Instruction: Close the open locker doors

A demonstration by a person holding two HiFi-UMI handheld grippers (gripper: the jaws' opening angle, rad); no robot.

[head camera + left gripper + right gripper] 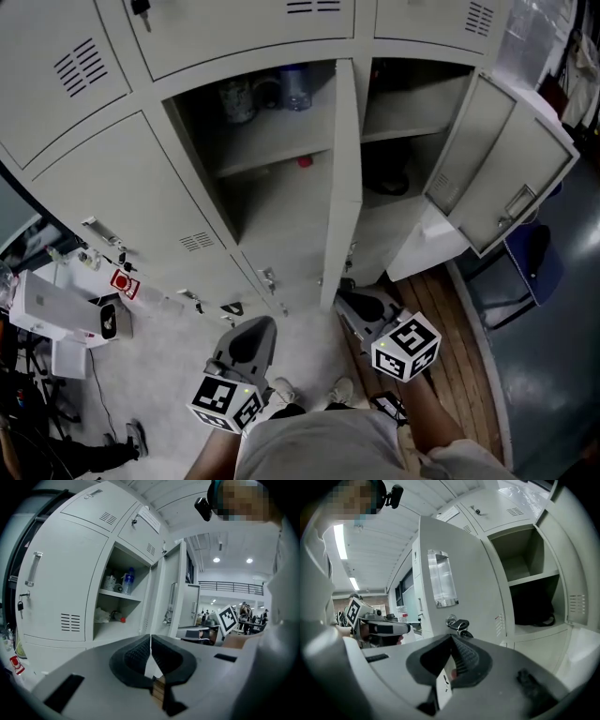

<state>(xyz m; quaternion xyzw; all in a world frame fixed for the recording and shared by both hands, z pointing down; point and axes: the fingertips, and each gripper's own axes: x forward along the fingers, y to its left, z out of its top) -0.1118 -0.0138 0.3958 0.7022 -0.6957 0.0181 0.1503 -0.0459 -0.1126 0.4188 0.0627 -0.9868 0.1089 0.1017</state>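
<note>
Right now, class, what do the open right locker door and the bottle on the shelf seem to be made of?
Open locker door: likely sheet metal, pale grey satin paint; thin folded edges and punched vent slots. Bottle: probably clear plastic, glossy; see-through body, bluish top.

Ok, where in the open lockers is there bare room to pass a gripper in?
Right locker's upper shelf is bare, beside its open door. Below it sits a dark bag. Left locker's upper shelf is crowded with a bottle and cups; its floor is bare in front.
</note>
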